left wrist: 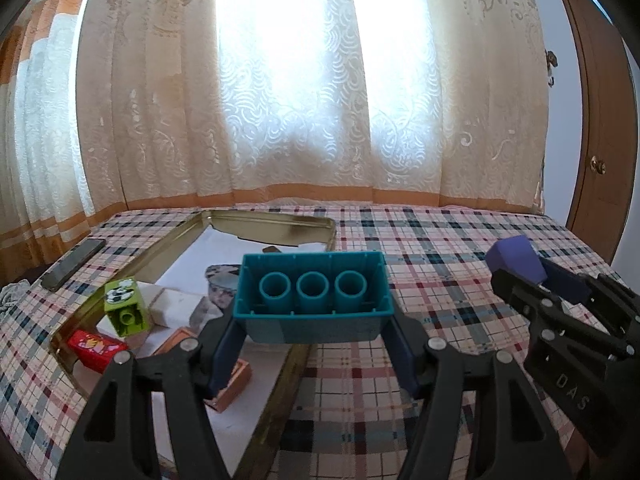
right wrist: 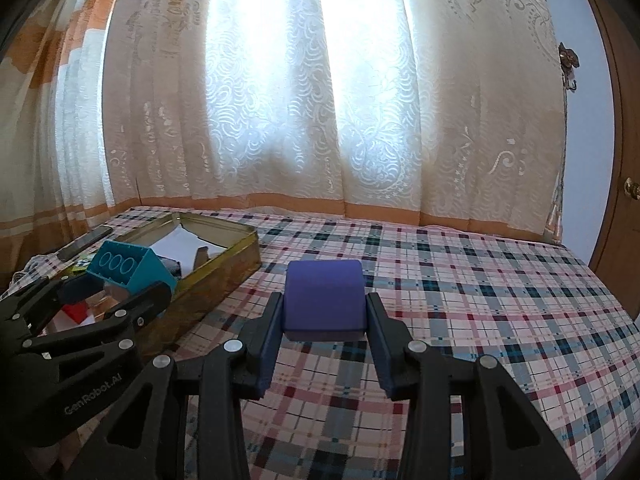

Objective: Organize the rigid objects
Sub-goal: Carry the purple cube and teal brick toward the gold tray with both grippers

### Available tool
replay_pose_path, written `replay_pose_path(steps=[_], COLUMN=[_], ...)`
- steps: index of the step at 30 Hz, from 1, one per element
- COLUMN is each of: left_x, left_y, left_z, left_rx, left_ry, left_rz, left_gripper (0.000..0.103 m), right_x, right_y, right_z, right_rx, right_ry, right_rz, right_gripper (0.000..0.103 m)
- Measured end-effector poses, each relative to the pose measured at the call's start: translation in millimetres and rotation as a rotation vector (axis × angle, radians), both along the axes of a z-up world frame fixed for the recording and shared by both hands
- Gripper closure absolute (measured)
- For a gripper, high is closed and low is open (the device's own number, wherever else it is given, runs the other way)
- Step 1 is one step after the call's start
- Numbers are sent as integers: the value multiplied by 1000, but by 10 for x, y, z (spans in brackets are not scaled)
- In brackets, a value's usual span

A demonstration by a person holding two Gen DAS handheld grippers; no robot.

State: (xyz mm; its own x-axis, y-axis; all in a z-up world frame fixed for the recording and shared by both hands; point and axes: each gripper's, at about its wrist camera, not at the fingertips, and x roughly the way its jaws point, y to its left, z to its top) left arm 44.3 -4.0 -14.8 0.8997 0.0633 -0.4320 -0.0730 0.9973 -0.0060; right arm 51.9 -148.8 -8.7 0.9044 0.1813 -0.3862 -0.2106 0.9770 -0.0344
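Plaid bed point(right wrist: 480, 300): left claw point(left wrist: 316, 336) grips teal brick point(left wrist: 314, 300) beside tin point(left wrist: 276, 222); right claw point(right wrist: 324, 332) clamps purple block point(right wrist: 324, 296), farther right.

Teal brick point(left wrist: 314, 298) clamped in left gripper point(left wrist: 314, 312), hollow underside facing the camera, over the tin's point(left wrist: 280, 222) right edge.

Gold tin on checked cloth point(left wrist: 440, 248): green brick point(left wrist: 125, 307), red brick point(left wrist: 96, 350), wooden pieces, white paper. Phone point(left wrist: 74, 264) at left. Right gripper point(left wrist: 520, 268) at right, clamping a purple block point(left wrist: 516, 258). Lace curtain point(left wrist: 280, 100) behind.
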Motion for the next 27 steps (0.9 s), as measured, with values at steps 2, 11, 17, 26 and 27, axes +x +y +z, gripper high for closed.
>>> replay_pose_path(steps=[2,11,17,26,27], left_x=[-28,-130,-184,-249,-252], left_y=[24,149,236,447,480], left_z=[4,16,20,15,11], left_rx=[4,0,-9,0,-2], left_ry=[-4,-23,-31,-32,-30], left_rz=[4,24,39,78,81], left_gripper=[39,39,39,39,39], right_x=[-15,-99,-137,-113,-110], right_y=[30,166,256,472,491], right_z=[-1,2,0,-26,-30], right_rx=[0,-5,-7,-23,-23], right_ry=[1,-8,-5,19,20], right_rz=[8,40,62,137,143], right_gripper=[60,60,60,60,60])
